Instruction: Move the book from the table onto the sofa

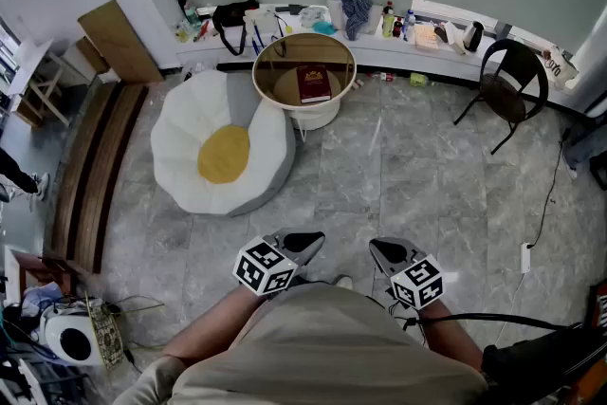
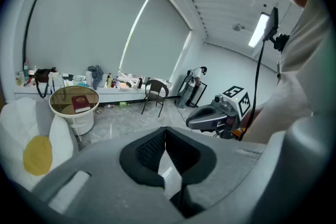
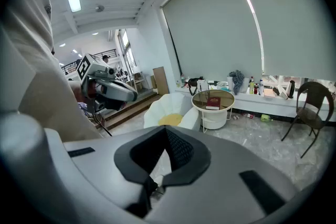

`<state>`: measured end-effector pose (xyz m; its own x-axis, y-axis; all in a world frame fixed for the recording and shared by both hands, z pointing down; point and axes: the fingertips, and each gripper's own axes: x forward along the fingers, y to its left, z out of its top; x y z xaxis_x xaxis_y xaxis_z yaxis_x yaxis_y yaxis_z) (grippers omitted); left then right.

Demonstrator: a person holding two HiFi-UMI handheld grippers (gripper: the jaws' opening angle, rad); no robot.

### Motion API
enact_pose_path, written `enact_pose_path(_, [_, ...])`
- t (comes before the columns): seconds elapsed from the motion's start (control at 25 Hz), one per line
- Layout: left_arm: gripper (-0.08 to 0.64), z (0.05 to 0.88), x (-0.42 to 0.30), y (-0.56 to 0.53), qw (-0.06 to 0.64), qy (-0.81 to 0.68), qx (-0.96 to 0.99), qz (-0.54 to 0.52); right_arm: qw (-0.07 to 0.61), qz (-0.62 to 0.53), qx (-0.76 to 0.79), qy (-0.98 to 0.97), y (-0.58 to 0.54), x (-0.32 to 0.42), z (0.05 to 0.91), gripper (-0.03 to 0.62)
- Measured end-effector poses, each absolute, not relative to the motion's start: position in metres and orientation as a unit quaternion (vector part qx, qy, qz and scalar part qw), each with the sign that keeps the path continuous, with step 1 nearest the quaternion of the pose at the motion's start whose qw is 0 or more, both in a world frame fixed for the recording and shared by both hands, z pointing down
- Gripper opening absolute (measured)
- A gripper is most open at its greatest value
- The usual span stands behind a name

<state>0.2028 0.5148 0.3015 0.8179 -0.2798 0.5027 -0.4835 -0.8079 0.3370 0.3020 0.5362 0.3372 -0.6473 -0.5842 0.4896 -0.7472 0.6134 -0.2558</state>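
Both tongs are clenched, their pads pressed together on nothing. The left tongs (image 1: 305, 242) and the right tongs (image 1: 387, 249) are held side by side close to the person's beige-shirted torso (image 1: 332, 346). They point forward and tilt downward above the grey stone floor (image 1: 398, 166), and each carries its marker cube.

Well ahead of them, toward the left, sits the sofa (image 1: 180, 142), a white, petal-edged floor cushion with a round yellow centre (image 1: 224, 154). Just beyond the sofa's far right edge stands the round glass-topped surface (image 1: 283, 50) on a white base; whether the two touch cannot be told. The dark red book (image 1: 314, 82) lies flat on that surface, near its middle, well apart from both tongs.

Behind the surface runs a low window ledge (image 1: 455, 62) cluttered with bottles, a black bag and a blue cloth. A black chair (image 1: 498, 95) stands on the floor to the right, and wooden steps (image 1: 95, 166) run along the left.
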Motion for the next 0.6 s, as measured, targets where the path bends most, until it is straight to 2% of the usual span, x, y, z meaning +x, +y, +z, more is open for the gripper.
enact_pose_path(0.2, [0.009,0.303,0.221,0.507,0.220,-0.213,0.924,0.231,0.180,0.218,0.373,-0.884,0.519,0.323,0.343,0.012])
enact_pose_path(0.6, [0.009,0.318,0.203,0.418,0.229,-0.213,0.923,0.226,0.162,0.244,0.398,-0.869,0.429,0.320,0.360,0.012])
